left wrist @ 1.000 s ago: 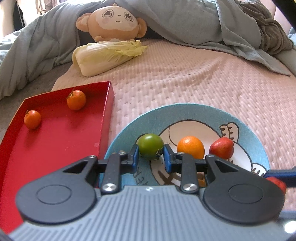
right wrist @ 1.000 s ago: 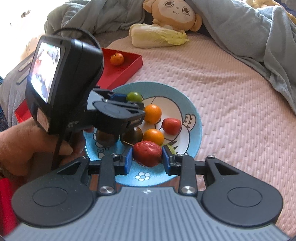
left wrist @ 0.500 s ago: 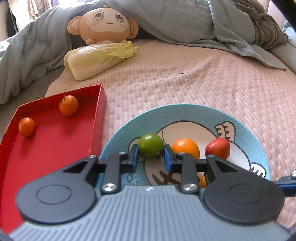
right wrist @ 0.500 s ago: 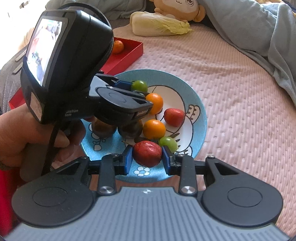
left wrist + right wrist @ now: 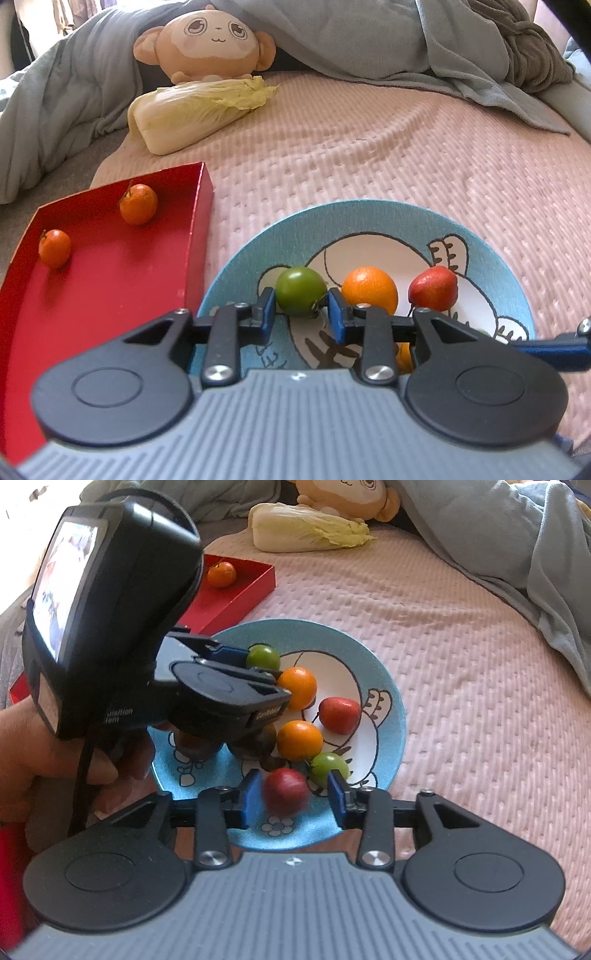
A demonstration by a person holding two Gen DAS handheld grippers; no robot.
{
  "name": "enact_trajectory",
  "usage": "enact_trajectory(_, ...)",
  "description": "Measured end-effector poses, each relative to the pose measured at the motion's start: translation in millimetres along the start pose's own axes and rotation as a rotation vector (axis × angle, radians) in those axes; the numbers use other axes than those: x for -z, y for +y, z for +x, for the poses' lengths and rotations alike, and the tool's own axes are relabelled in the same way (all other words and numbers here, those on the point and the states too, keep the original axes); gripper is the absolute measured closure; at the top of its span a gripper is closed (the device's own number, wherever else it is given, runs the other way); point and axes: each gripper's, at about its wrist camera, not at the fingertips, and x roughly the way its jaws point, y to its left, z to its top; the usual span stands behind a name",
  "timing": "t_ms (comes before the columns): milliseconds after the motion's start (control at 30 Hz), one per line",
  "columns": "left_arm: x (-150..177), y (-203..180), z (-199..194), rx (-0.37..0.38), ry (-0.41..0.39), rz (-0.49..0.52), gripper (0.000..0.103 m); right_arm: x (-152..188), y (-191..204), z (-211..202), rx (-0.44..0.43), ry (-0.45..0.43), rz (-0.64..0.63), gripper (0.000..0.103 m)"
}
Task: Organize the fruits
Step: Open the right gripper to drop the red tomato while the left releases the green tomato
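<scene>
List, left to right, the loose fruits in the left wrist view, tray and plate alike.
Small orange in the red tray → larger stemmed orange in the tray → green tomato on the blue plate → orange → red fruit.

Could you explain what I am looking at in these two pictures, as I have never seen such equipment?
No robot here: a person holds hand-operated tongs in each hand, each carrying a forward-looking camera. The left camera shows the left tongs closed on a green fruit over the blue plate; two oranges sit in the red tray. The right camera shows the right tongs open, a blurred red fruit loose between them. A cabbage lies farther back on the pink cover, a plush monkey behind it.
</scene>
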Motion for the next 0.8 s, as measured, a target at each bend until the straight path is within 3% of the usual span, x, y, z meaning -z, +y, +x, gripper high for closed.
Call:
enact_trajectory(167, -1, -4, -7, -0.013, -0.018, 0.026, 0.063, -2, 1, -2, -0.002, -0.005, -0.002, 0.053)
enact_trajectory(800, -10, 5, -36, 0.002, -0.067, -0.021, 0.060, -11, 9, -10, -0.005, -0.058, -0.004, 0.045)
